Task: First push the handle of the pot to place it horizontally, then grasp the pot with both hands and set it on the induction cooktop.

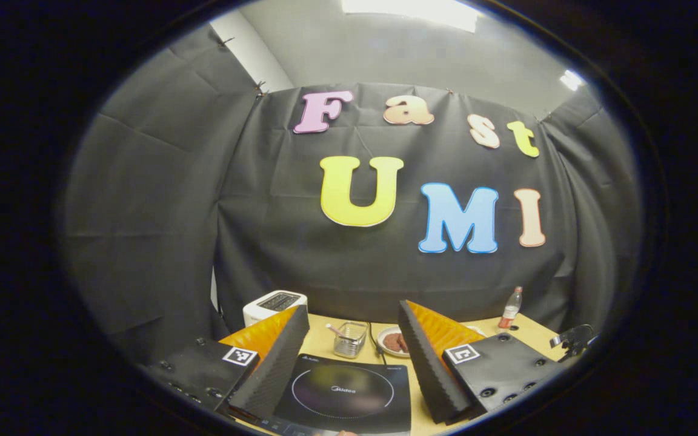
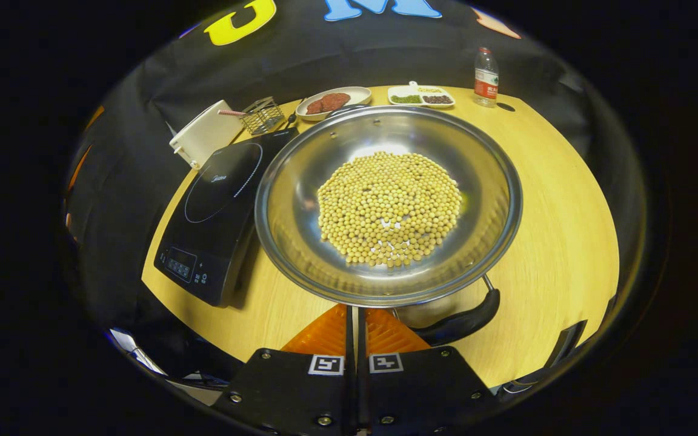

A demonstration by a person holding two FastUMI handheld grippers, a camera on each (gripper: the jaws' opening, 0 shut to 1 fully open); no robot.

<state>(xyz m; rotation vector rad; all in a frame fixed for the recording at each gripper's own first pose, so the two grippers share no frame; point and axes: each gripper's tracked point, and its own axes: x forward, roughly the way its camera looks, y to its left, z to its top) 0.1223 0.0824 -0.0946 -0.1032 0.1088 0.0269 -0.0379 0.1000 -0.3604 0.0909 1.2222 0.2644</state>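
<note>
A wide steel pot (image 2: pixel 388 206) holding a heap of yellow beans stands on the wooden table (image 2: pixel 558 212) in the right gripper view. Its black handle (image 2: pixel 461 321) sticks out at the near rim, pointing right. My right gripper (image 2: pixel 355 312) is shut, its tips tucked under the pot's near rim just left of the handle. The black induction cooktop (image 2: pixel 219 200) lies left of the pot. In the left gripper view my left gripper (image 1: pixel 353 309) stands open above the cooktop (image 1: pixel 343 393), facing the back wall, with nothing between its fingers.
Along the back of the table are a white toaster (image 2: pixel 206 133), a small wire basket (image 2: pixel 262 115), a plate of brown patties (image 2: pixel 332 100), a white divided dish (image 2: pixel 422 95) and a plastic bottle (image 2: pixel 485 75). The table edge runs close by the cooktop's controls.
</note>
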